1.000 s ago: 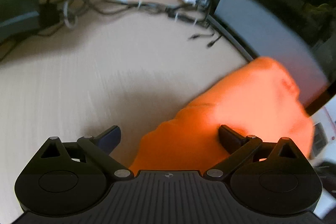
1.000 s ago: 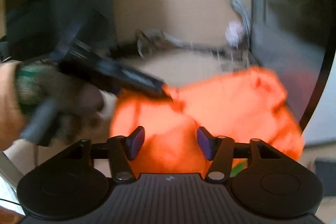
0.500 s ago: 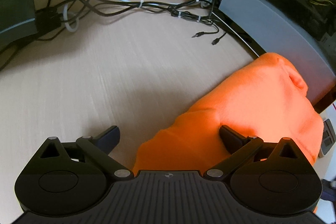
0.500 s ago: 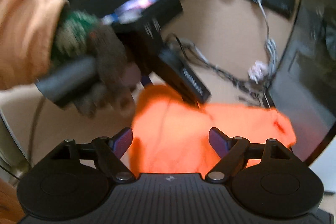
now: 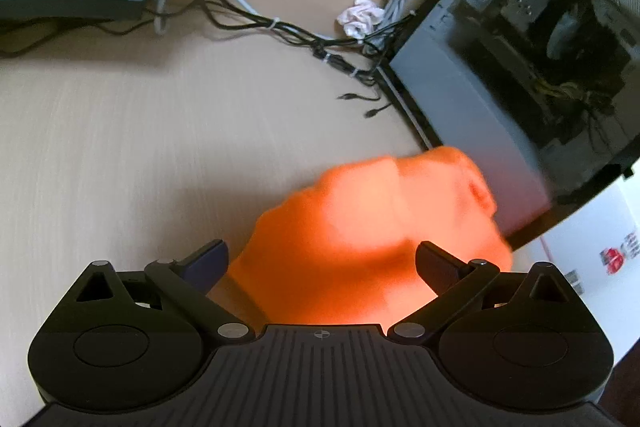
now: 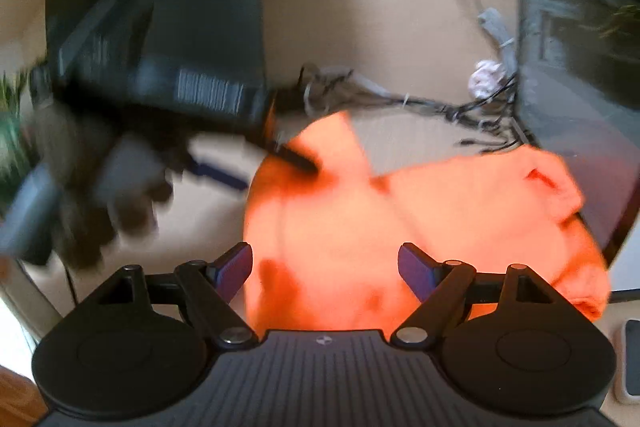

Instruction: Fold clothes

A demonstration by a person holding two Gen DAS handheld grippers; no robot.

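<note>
An orange garment (image 5: 372, 223) lies bunched on the light wooden table (image 5: 120, 147), against a computer case. My left gripper (image 5: 322, 261) is open, its fingers wide apart over the garment's near edge. In the right wrist view the orange garment (image 6: 400, 219) spreads across the middle, one corner raised at the far left. My right gripper (image 6: 326, 265) is open above the garment's near part. The left gripper (image 6: 280, 157) shows there, blurred, with one finger on the raised corner; whether it touches the cloth is unclear.
A computer case (image 5: 520, 67) with a clear side stands at the right. A tangle of cables (image 5: 280, 27) and a crumpled white tissue (image 5: 360, 17) lie at the back. A dark monitor base (image 5: 68, 3) sits at the back left. A white box (image 5: 592, 251) is at the right.
The left gripper has pulled back and up, so the garment looks smaller and more bunched. The right gripper's fingers have opened wider than a second ago. The garment's left corner now stands up.
</note>
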